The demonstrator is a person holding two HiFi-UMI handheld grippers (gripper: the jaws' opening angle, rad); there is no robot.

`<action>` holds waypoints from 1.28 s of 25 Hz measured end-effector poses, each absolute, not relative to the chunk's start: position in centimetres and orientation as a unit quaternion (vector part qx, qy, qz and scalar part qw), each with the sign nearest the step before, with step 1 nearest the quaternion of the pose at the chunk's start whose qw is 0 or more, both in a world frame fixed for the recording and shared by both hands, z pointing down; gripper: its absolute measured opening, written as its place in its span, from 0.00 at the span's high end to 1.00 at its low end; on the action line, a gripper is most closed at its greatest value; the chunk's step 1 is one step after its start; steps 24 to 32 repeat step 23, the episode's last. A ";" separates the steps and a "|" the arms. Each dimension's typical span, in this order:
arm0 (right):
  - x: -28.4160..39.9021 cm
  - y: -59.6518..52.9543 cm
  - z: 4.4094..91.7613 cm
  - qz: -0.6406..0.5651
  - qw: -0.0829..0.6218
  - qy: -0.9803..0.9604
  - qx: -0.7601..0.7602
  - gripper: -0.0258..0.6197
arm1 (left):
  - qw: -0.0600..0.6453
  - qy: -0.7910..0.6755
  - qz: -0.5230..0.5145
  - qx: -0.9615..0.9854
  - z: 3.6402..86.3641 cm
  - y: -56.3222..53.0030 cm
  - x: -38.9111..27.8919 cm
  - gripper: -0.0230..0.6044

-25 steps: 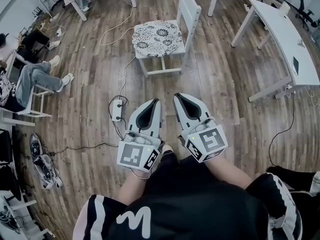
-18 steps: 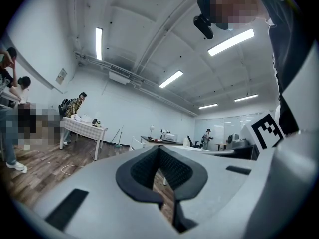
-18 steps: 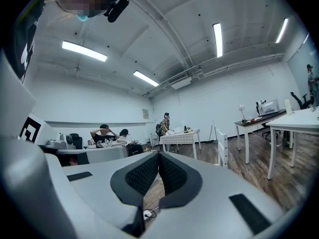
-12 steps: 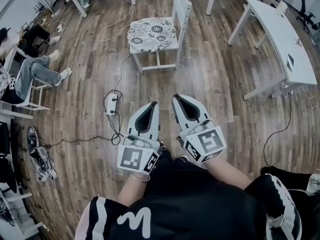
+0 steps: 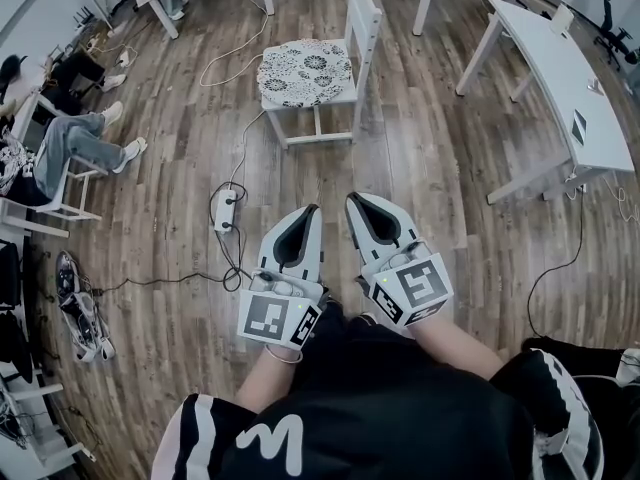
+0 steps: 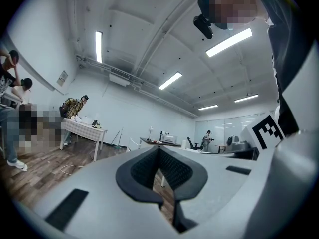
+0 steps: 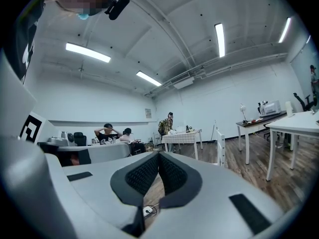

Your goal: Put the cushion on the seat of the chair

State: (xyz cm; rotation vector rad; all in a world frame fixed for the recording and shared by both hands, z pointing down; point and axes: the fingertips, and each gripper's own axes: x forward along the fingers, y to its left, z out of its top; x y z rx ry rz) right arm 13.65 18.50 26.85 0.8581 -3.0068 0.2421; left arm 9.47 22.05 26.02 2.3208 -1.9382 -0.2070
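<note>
A black-and-white patterned cushion [image 5: 305, 71] lies on the seat of a white wooden chair [image 5: 364, 16] at the top centre of the head view. Both grippers are held close to my body, well short of the chair. My left gripper [image 5: 311, 209] is shut with nothing between its jaws, and my right gripper [image 5: 352, 200] beside it is shut and empty too. In the left gripper view the left gripper [image 6: 159, 149] points across the room. The right gripper [image 7: 158, 155] points the same way, with the chair [image 7: 220, 143] standing past it.
A power strip [image 5: 224, 209] and its cables lie on the wood floor between me and the chair. White tables [image 5: 560, 68] stand at the right and at the top left. A seated person [image 5: 60, 153] is at the left edge.
The chair with the cushion sits higher and farther off in the head view than a second ago. Both grippers stay shut at the same place in front of me.
</note>
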 end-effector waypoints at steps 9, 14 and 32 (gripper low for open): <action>13.7 19.2 26.8 0.078 0.001 -0.959 0.274 0.93 | 0.055 -0.637 -0.074 0.765 25.8 22.6 9.4 0.96; 13.3 19.5 26.8 0.077 0.001 -0.959 0.274 0.93 | 0.055 -0.638 -0.074 0.765 25.8 22.8 8.9 0.96; 12.8 19.4 26.9 0.078 0.004 -0.958 0.274 0.93 | 0.055 -0.633 -0.074 0.769 25.7 22.4 8.7 0.96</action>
